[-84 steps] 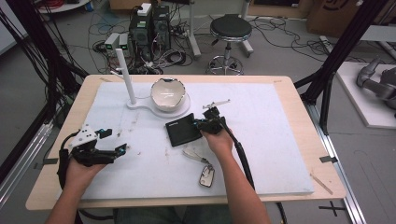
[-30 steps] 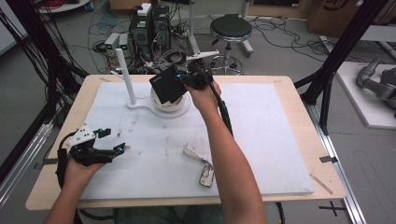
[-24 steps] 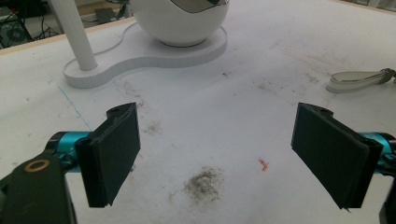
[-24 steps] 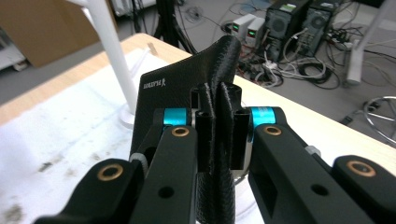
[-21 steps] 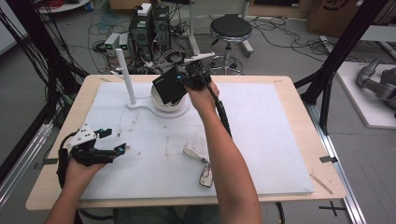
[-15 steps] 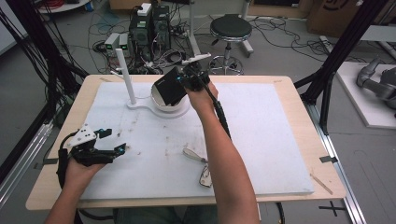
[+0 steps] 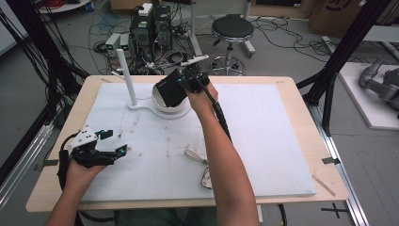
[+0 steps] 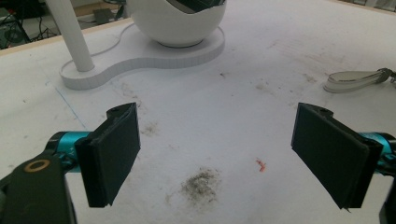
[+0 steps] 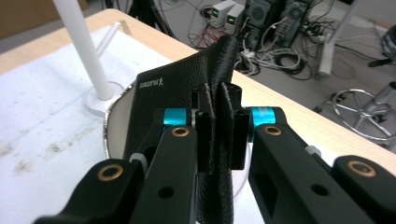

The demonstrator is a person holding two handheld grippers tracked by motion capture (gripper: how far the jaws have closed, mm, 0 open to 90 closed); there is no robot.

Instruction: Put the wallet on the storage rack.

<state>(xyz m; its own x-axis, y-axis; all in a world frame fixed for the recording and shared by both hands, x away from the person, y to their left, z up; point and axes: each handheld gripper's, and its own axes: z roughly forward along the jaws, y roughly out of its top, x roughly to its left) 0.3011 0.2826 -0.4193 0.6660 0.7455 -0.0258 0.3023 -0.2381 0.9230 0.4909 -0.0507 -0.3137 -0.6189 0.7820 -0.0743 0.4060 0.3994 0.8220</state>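
Black wallet (image 7: 170, 89) in rt claw (image 7: 184, 83), over bowl (image 7: 170, 108)

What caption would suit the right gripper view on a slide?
The right gripper pinches a black leather wallet above a white bowl beside a white post.

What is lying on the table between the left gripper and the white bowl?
Nothing solid: in the left gripper view, bare white mat with dirt smudges stretches from the open left gripper to the white bowl on its white stand.
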